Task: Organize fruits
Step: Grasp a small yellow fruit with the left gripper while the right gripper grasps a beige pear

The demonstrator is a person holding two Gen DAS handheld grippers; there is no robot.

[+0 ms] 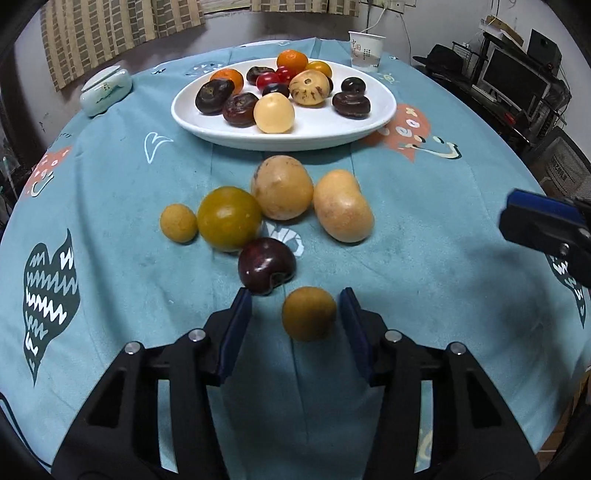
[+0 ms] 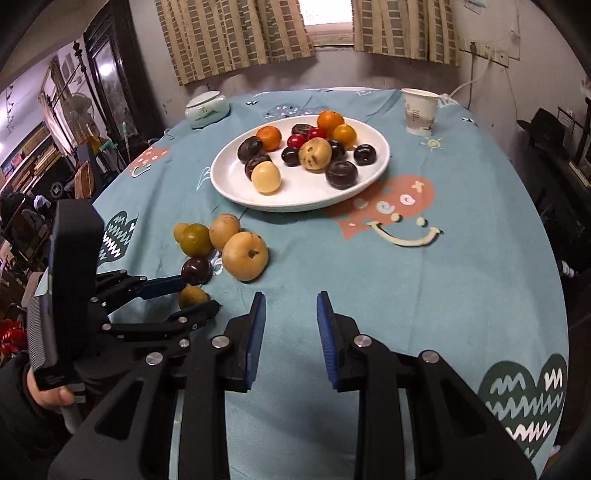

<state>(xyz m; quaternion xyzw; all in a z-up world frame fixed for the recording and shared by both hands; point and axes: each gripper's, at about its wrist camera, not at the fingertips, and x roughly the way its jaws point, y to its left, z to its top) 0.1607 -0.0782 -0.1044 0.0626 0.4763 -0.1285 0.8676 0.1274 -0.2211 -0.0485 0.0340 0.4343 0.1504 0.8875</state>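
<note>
Round, matte-skinned fruit (image 1: 308, 314) between padded left tongs (image 1: 295, 317), seemingly ungripped

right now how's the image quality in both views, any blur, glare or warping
Left wrist view: strong fisheye bend at the table edge, small tan fruit between the left gripper fingers slightly soft. Right wrist view: window blown out, dark corner vignette, white plate sharp.

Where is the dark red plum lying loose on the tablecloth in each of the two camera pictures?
Left wrist view: dark red plum sits low centre, just above the left gripper.
Right wrist view: the plum sits left of centre, nearest fruit but one in the loose cluster.
Shared landmark: the white oval plate behind it.
</note>
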